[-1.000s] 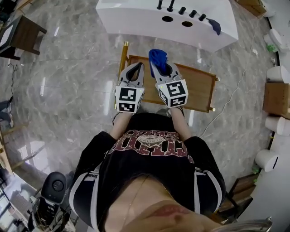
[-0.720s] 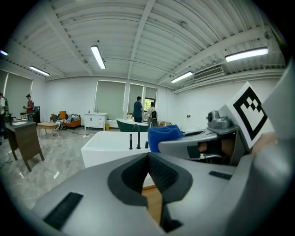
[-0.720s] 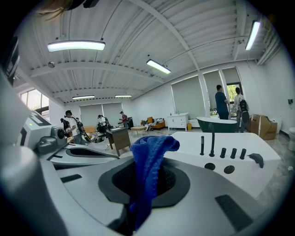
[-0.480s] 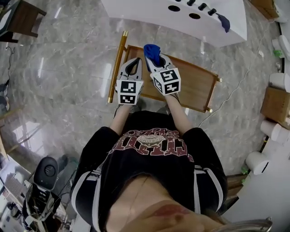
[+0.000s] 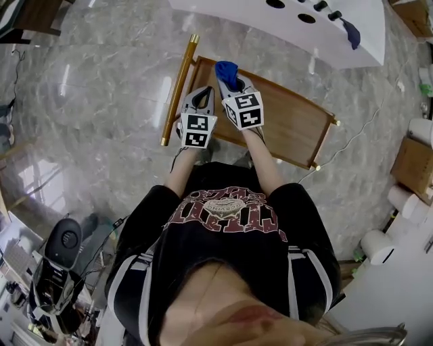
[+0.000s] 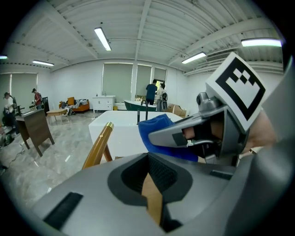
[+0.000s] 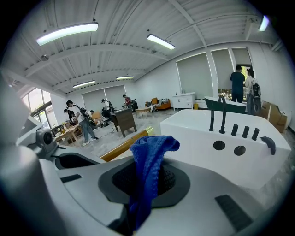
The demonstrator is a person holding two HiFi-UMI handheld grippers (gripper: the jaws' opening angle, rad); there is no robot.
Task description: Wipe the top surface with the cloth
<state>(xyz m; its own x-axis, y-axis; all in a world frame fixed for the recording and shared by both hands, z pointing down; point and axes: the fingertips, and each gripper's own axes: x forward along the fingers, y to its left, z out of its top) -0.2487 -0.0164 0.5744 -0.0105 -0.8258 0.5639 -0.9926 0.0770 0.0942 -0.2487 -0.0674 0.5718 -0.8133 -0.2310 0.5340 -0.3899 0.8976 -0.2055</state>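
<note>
A blue cloth point(image 5: 226, 71) bunches up out of my right gripper point(image 5: 231, 82), which is shut on it above the left end of the brown wooden top point(image 5: 291, 121). In the right gripper view the cloth point(image 7: 150, 147) stands up from between the jaws of the right gripper point(image 7: 146, 163). My left gripper point(image 5: 201, 94) hovers just to the left of it, shut and empty, near the top's left edge. In the left gripper view my left gripper point(image 6: 148, 159) has its jaws together, with the cloth point(image 6: 156, 131) and the right gripper beside it.
A gold bar handle point(image 5: 177, 91) runs along the wooden top's left side. Beyond stands a white tub point(image 5: 237, 17) with black fittings and a dark rag point(image 5: 352, 32) on its rim. A cable point(image 5: 355, 132) trails on the marble floor at right. Boxes stand at right, a machine point(image 5: 61, 260) at lower left.
The head view has shifted, so the tub sits higher and further right. Both grippers stay over the wooden top's left end, the right still holding the cloth.
</note>
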